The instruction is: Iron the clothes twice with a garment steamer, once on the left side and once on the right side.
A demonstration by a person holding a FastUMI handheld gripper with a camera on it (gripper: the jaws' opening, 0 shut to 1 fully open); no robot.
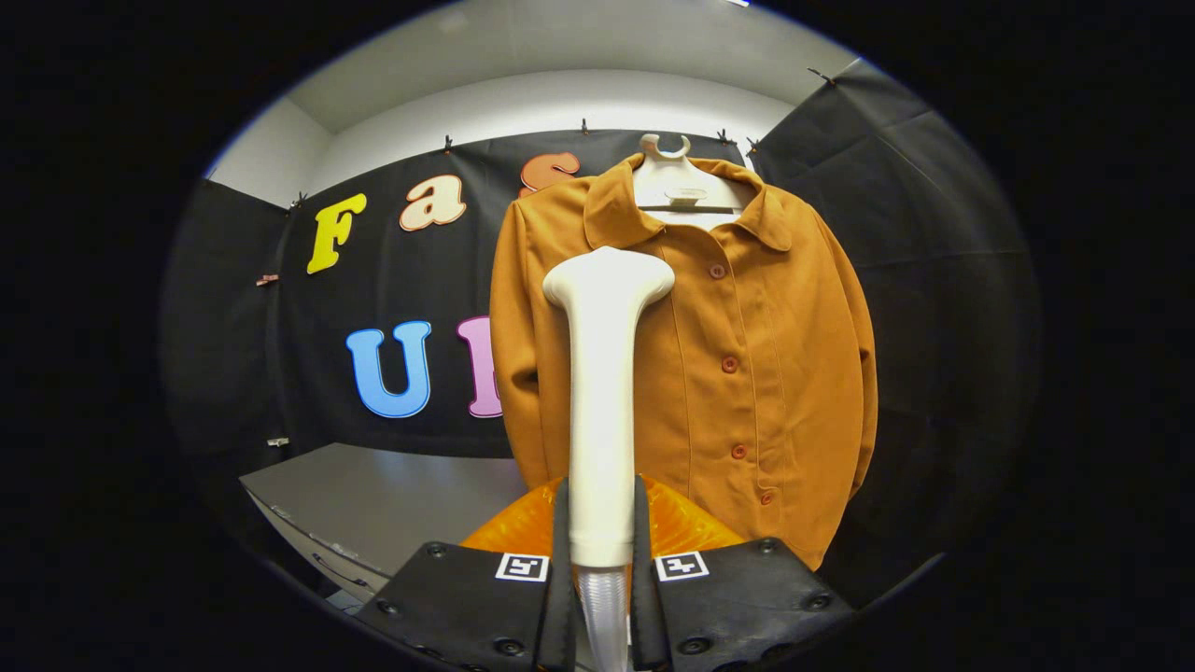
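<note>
In the gripper view, a white garment steamer (603, 392) is being held upright between the two fingers of the gripper (602, 560). Both fingers are being pressed against the lower part of the steamer's handle, one on each side, so the gripper is clenched around it. Below the white handle, a clear ribbed hose section (604, 607) is being seen running down between the fingers. The steamer's widened head (608, 275) is being carried at the top of the handle, and it is being shown in front of the upper left chest of the garment; whether the head is touching the cloth cannot be told.

Beyond the fingers, an orange-brown jacket (747, 373) is being displayed on a white hanger (667, 177) against the booth's black wall. The jacket is being kept buttoned, with a row of round buttons (729, 364) running down its front and its collar folded open around the hanger's neck. Its sleeves are hanging down at both sides.

Just behind the fingers, a translucent orange part (672, 527) is being seen on both sides of the handle; what it belongs to cannot be told. To the left of the jacket and lower down, a grey tabletop (373, 504) is being shown beside the wall.
</note>
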